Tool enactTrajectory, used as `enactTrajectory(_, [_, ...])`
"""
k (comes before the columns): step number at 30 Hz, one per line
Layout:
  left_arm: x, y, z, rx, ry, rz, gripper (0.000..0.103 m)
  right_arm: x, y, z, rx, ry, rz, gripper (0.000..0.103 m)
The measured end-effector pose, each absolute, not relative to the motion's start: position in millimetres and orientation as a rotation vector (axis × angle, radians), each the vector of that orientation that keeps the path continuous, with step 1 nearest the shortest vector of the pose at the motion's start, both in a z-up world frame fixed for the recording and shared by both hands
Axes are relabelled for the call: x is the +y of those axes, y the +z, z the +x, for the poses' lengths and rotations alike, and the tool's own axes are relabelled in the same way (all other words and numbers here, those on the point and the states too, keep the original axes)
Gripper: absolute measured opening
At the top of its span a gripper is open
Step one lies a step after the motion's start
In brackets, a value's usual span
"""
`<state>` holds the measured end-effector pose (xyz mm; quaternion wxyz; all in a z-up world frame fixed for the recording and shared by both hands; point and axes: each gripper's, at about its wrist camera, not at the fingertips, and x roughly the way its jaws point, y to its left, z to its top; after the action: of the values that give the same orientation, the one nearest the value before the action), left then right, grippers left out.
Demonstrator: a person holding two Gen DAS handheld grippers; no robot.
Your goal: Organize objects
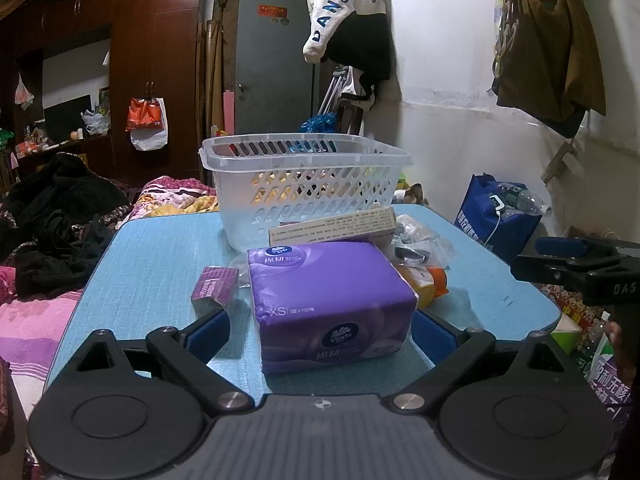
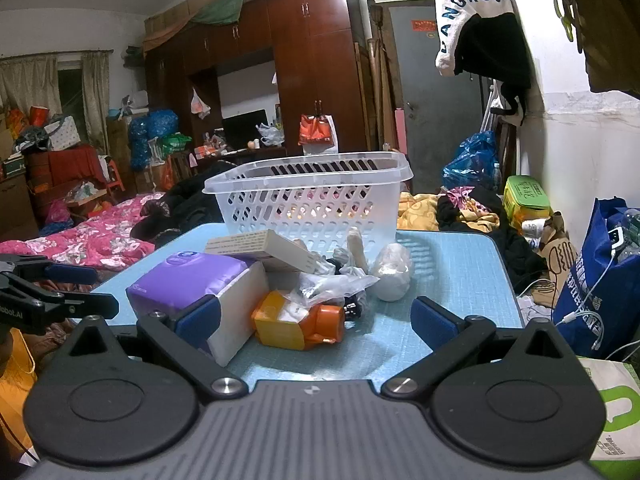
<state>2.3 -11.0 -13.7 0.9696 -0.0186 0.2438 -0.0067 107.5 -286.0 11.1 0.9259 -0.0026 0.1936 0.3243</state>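
Observation:
A purple tissue pack (image 1: 332,300) lies on the blue table (image 1: 160,256) between the open fingers of my left gripper (image 1: 324,330); the pads stand beside it, apart from it. Behind it stands a clear plastic basket (image 1: 306,184). A beige long box (image 1: 332,230), a small purple box (image 1: 214,290) and an orange-yellow bottle (image 1: 430,282) lie around the pack. In the right wrist view my right gripper (image 2: 316,318) is open around the orange bottle (image 2: 300,324), with the tissue pack (image 2: 192,280) at its left finger, clear plastic bags (image 2: 336,282) and the basket (image 2: 312,200) behind.
A bed with pink bedding and dark clothes (image 1: 52,232) lies left of the table. A blue shopping bag (image 2: 600,280) stands on the right by the white wall. A white wrapped bundle (image 2: 392,272) sits on the table near the basket.

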Motion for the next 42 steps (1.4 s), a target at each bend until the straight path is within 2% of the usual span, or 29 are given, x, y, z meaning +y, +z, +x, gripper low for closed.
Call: enactTrajectory(42, [0.4,-6.3,-2.1,0.475,0.005,-0.04,0.099,-288.7,6.4,112.3,0.413,0.677,0.034,0.103])
